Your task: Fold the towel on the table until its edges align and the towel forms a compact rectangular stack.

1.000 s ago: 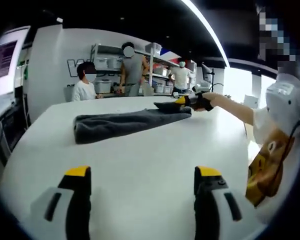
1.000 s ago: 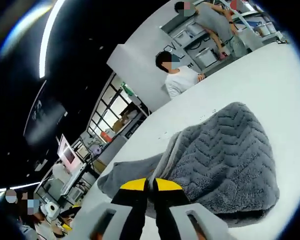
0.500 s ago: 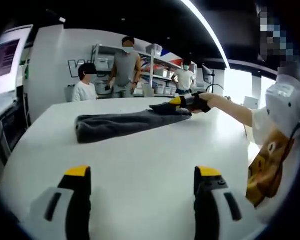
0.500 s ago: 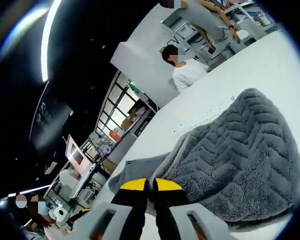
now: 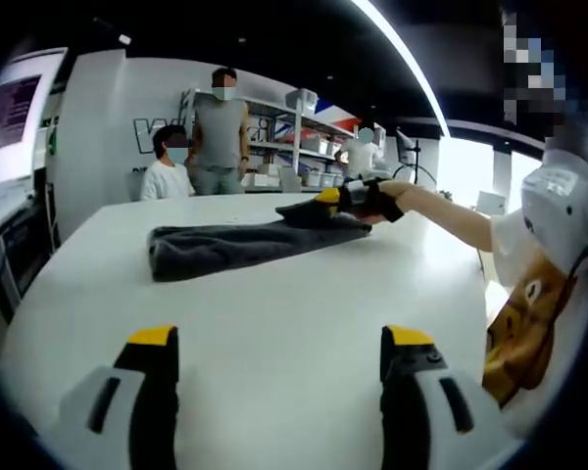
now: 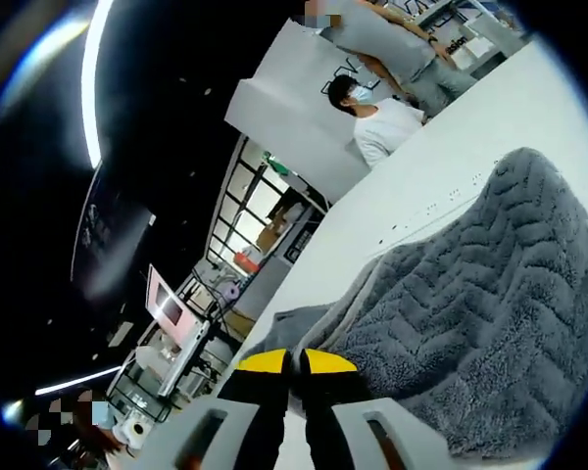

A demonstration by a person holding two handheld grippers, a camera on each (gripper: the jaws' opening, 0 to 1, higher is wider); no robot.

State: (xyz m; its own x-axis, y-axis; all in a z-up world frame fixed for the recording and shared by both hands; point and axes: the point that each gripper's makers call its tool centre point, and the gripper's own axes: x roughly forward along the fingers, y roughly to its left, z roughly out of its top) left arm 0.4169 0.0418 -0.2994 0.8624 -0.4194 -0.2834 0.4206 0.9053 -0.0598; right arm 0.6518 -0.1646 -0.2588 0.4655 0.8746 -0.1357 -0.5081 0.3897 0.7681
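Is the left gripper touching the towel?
No, the left gripper is open over bare table, well short of the towel.

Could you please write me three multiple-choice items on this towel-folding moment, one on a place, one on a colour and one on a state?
1. Where does the towel lie?
A. on the white table
B. on a shelf
C. on the floor

2. What colour is the towel?
A. red
B. dark grey
C. white

3. How does the left hand-held gripper stand?
A. shut on the towel
B. shut on nothing
C. open over bare table

Answers:
1 A: in the left gripper view the towel stretches across the tabletop.
2 B: both views show grey pile, with a zigzag weave in the right gripper view.
3 C: its jaws stand wide apart, while the right hand-held gripper pinches the towel's far end.
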